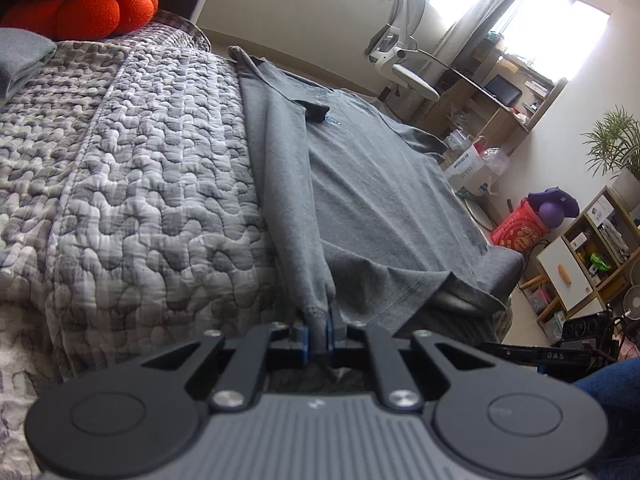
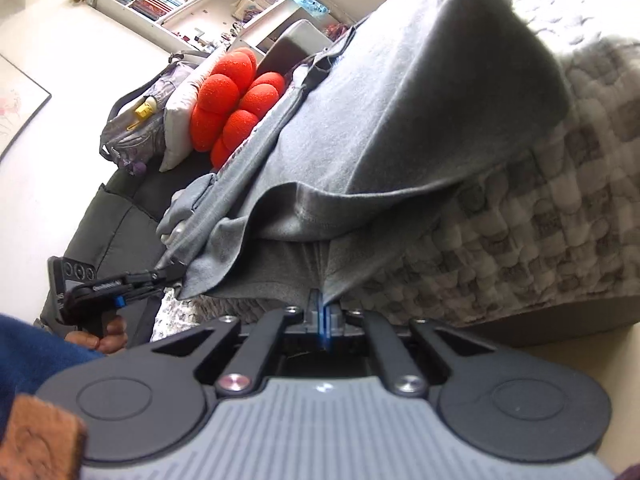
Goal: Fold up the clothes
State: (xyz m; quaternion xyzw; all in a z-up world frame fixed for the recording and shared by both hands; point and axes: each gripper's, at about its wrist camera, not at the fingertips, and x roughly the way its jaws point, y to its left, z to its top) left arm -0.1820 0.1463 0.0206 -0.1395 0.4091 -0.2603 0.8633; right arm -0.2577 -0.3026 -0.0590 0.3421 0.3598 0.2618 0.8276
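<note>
On the quilted bed, grey T-shirt hem pinched by left hand-held gripper and right hand-held gripper.

Daylit room, blown-out window, strong fisheye bend.

Through my left wrist camera the curtained window burns pure white and washes the wall beside it; that daylight falls softly over the grey cotton T-shirt, leaving shallow shadows in its folds. My right view is dimmer, with the shirt's overhanging hem dark underneath. Both pictures curve hard at the edges, their corners vignetted black, and my near housing is slightly soft.
</note>
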